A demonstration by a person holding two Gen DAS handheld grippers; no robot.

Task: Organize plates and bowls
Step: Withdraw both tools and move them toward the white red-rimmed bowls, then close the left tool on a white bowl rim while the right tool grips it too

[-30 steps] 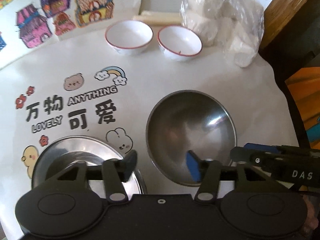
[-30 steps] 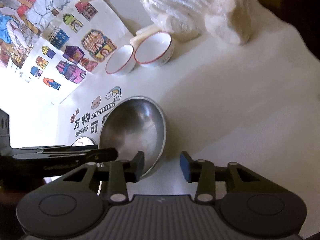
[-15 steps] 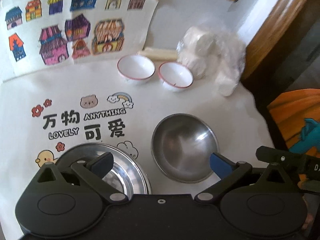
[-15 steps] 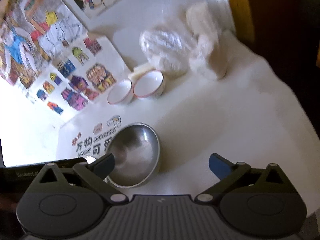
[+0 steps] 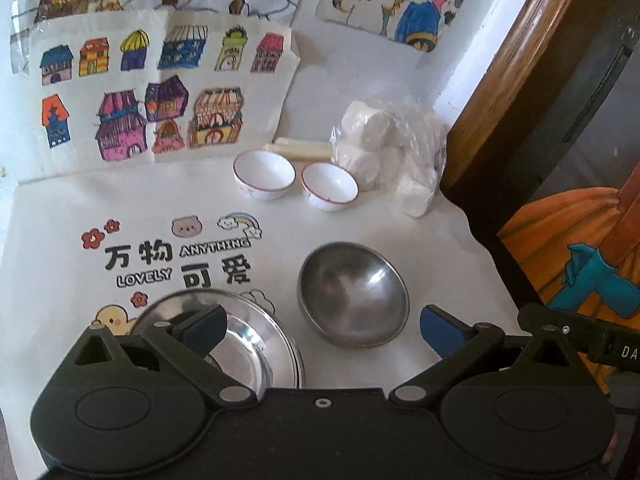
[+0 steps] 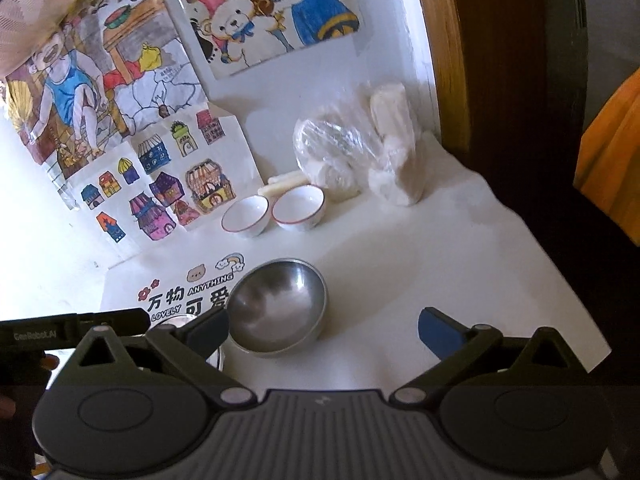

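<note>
From the left wrist view, the left gripper point(image 5: 322, 326) hangs above the near edge of the surface point(image 5: 440, 248) with its jaws spread wide and nothing between them. Under its left finger sits a shiny steel plate point(image 5: 256, 344), partly hidden; just beside it to the right lies the steel bowl point(image 5: 354, 294), upright and apart from the plate. Two small white bowls with red rims, one on the left point(image 5: 264, 174) and one on the right point(image 5: 329, 186), stand side by side near the wall, well apart from the steel pieces. A clear bag of white rolls point(image 5: 394, 160) lies just beside the right one.

From the right wrist view, the right gripper point(image 6: 323, 326) also has its jaws wide and empty. The steel bowl point(image 6: 278, 306) lies just ahead of its left finger, and the two white bowls point(image 6: 276, 210) sit close together further back.

Nothing is held, so the step in hand looks like choosing the next piece. A likely next move is lowering one set of jaws over a rim, perhaps a white bowl's, and closing squarely, since a thin rim could slip or tip.
</note>
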